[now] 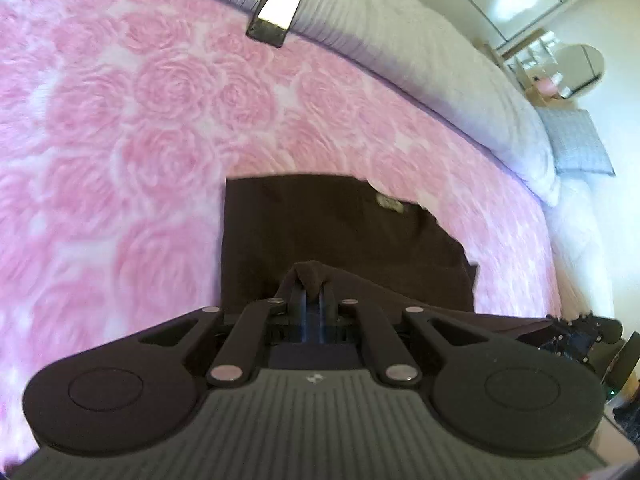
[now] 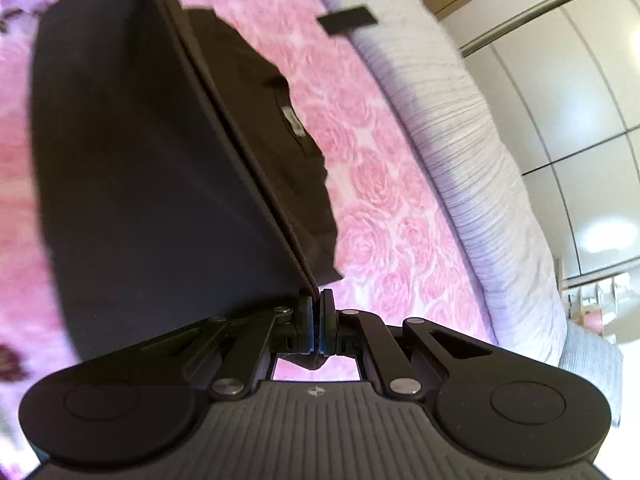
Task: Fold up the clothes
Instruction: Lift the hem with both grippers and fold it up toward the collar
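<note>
The pink rose-patterned plush blanket (image 1: 132,128) covers the bed; its fleece pile is blurred toward the picture edges, and its near part is hidden behind the gripper bodies. A white ribbed quilt (image 1: 440,52) borders it on the far side. The dark brown fabric garment (image 1: 320,224) lies partly flat on the blanket, with a small pale label (image 1: 390,202) showing, its print illegible. In the right wrist view the garment's (image 2: 152,168) lifted panel hangs taut and blocks the view beyond it. The left hand-held gripper (image 1: 310,284) is clamped on a bunched fold of the garment. The right hand-held gripper (image 2: 317,300) is pressed together on the garment's hemmed edge. A small black rectangular object (image 1: 276,12), glare-washed, rests on the quilt's border.
</note>
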